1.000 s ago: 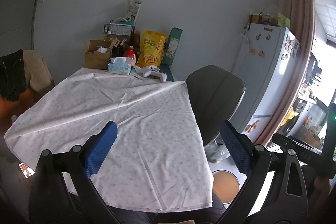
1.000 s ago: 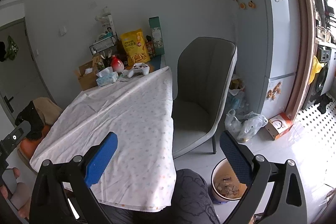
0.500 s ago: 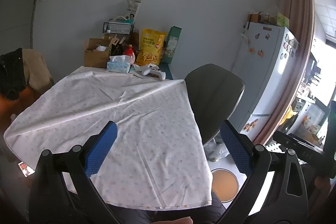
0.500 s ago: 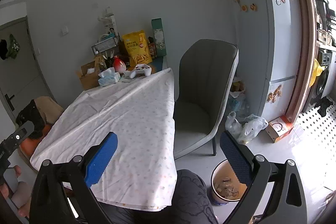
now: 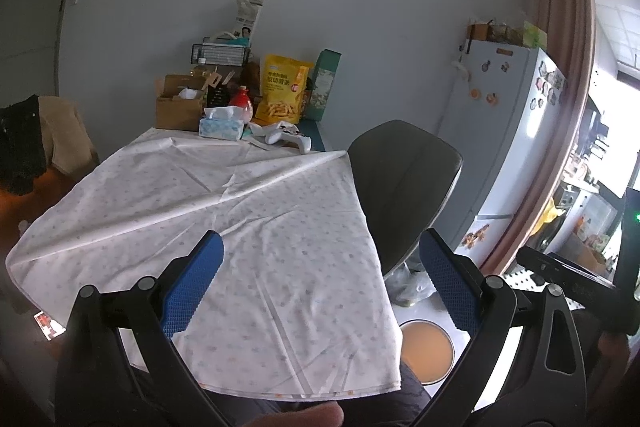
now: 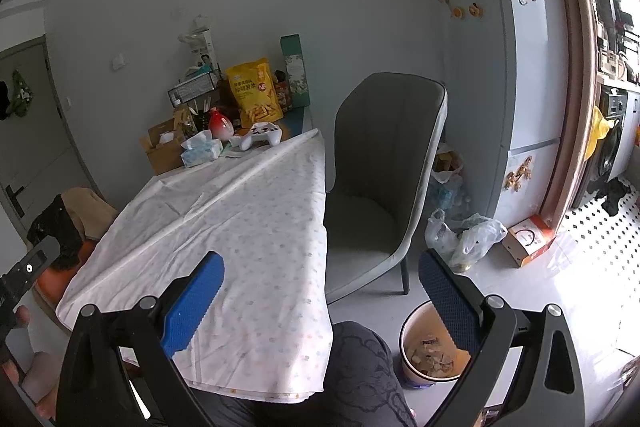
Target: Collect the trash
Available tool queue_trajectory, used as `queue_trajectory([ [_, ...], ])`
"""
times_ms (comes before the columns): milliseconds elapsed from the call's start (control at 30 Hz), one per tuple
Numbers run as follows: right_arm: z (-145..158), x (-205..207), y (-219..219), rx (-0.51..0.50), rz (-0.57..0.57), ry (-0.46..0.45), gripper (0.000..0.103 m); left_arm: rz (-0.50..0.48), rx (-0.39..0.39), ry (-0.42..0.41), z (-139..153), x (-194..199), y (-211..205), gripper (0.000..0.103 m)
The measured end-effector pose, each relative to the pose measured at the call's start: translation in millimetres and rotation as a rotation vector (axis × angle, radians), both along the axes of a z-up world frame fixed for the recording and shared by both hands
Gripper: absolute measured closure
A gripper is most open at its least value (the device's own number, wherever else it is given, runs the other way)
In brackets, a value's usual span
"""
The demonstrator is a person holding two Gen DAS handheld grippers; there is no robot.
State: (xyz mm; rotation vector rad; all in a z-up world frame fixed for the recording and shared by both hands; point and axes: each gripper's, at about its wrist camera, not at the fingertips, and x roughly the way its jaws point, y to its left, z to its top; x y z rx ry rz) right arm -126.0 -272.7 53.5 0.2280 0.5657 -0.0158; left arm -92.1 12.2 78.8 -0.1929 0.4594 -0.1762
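Note:
A round trash bin [image 6: 430, 351] with scraps inside stands on the floor at the table's near right corner; its rim [image 5: 426, 353] also shows in the left wrist view. My left gripper [image 5: 320, 291] hangs open over the near part of the white patterned tablecloth [image 5: 224, 219], nothing between its blue pads. My right gripper [image 6: 320, 301] is open too, held above the cloth's near right corner [image 6: 280, 307] and a person's knee [image 6: 360, 367]. No loose trash shows on the cloth in either view.
At the table's far end stand a cardboard box [image 5: 178, 107], a tissue box [image 5: 222, 126], a red vase [image 5: 242, 103], a yellow snack bag [image 5: 282, 93], a green carton [image 5: 326, 85] and a white game controller [image 5: 288, 139]. A grey chair [image 6: 380, 179], plastic bags [image 6: 464, 235] and a fridge [image 6: 516, 67] are on the right.
Both views have risen and tilted slightly, so the table and bin sit a little lower in frame. Both grippers stay open and empty.

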Motion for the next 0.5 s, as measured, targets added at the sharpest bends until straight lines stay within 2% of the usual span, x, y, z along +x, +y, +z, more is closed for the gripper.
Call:
queue_trajectory([
  [167,-1,1,-1,0.002,-0.009,0.005,0.008,-0.015,-0.013,0.013,-3,5,-1,0.006],
  [500,-14,9,-4,-0.012,-0.035,0.027,0.008,-0.049,0.016,0.033,-17,13,-9,0.006],
])
